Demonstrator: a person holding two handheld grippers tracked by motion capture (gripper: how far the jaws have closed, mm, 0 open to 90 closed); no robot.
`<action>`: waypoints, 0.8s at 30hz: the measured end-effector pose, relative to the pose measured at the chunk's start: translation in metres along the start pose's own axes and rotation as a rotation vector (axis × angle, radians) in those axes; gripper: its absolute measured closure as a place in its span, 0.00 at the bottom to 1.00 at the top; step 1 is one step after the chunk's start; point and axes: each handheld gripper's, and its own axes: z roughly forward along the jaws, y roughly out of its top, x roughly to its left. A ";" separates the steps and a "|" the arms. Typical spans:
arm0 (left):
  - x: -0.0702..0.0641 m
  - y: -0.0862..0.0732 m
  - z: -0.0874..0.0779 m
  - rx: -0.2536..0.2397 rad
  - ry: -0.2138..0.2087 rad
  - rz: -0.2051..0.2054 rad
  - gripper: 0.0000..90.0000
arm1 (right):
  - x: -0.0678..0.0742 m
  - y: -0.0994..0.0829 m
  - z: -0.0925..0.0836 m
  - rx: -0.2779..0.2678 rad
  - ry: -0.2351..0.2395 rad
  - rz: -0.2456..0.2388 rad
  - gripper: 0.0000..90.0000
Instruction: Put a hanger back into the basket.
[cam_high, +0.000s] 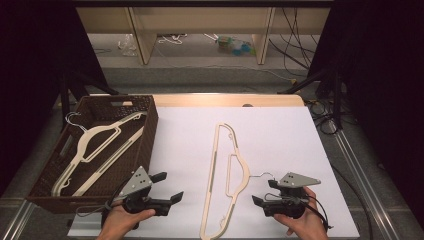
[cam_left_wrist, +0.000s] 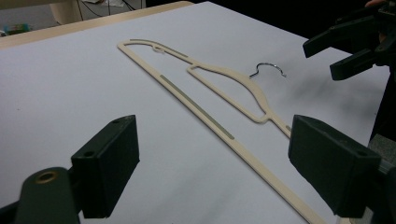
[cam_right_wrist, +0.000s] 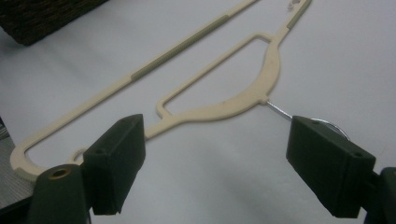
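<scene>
A cream-coloured flat plastic clothes hanger with a thin metal hook (cam_high: 226, 175) is lying on the white sheet covering the table (cam_high: 280, 135), running from the upper centre of the high view down to its bottom edge, with the hook pointing right. In the lower left of that view, a hand is holding the left gripper (cam_high: 167, 188) just beside the hanger's long bar, and its black jaws are standing wide apart with nothing between them. In the lower right, the other hand is holding the right gripper (cam_high: 262, 192), whose jaws are also standing apart and empty, aimed at the metal hook and close to it without touching. In the left gripper view the hanger is stretching diagonally across the sheet beyond the open jaws, with the right gripper showing in the upper right corner. A dark brown woven rectangular basket (cam_high: 145, 145) is sitting along the left side of the high view, and two more cream hangers (cam_high: 95, 150) are lying inside it.
</scene>
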 end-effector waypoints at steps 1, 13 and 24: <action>-0.001 0.000 0.000 -0.006 -0.003 -0.006 0.18 | 0.001 0.001 0.002 0.004 0.006 0.014 0.22; 0.000 -0.002 -0.002 -0.005 -0.010 0.027 0.18 | 0.013 0.019 0.036 0.099 -0.079 0.018 0.20; 0.000 -0.005 0.000 0.009 -0.027 0.042 0.18 | 0.010 0.040 0.072 0.184 -0.153 0.042 0.23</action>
